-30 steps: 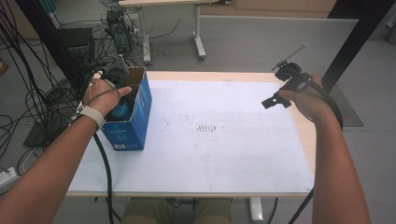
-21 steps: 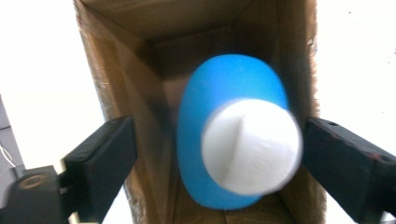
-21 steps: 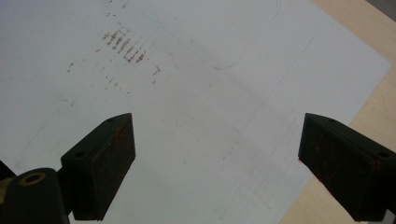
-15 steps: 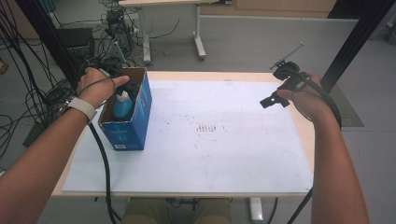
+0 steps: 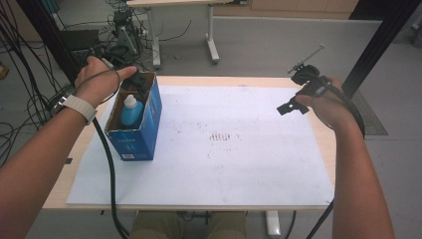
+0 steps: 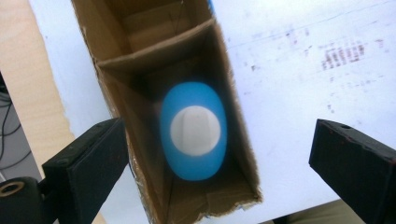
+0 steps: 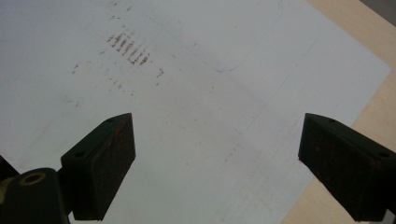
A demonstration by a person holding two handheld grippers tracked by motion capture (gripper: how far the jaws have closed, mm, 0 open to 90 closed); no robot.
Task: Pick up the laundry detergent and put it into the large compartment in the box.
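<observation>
Blue plastic, the bottle [image 6: 194, 136] stands upright in the near compartment of the box [image 5: 149, 117] at the table's left, probably light, smooth and slippery, best pinched at its white cap, while the left gripper [image 6: 219, 158], its jaws just opened, and right gripper [image 7: 217, 158] gape empty.

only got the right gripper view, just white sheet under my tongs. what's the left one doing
observer: The left tongs hang over a blue cardboard box. They have just been opening, with nothing between the jaws.
operator: anything in the box
observer: A blue bottle with a white cap stands upright in the compartment nearer the person.
operator: where's the box
observer: On the left edge of the white sheet.
</observation>
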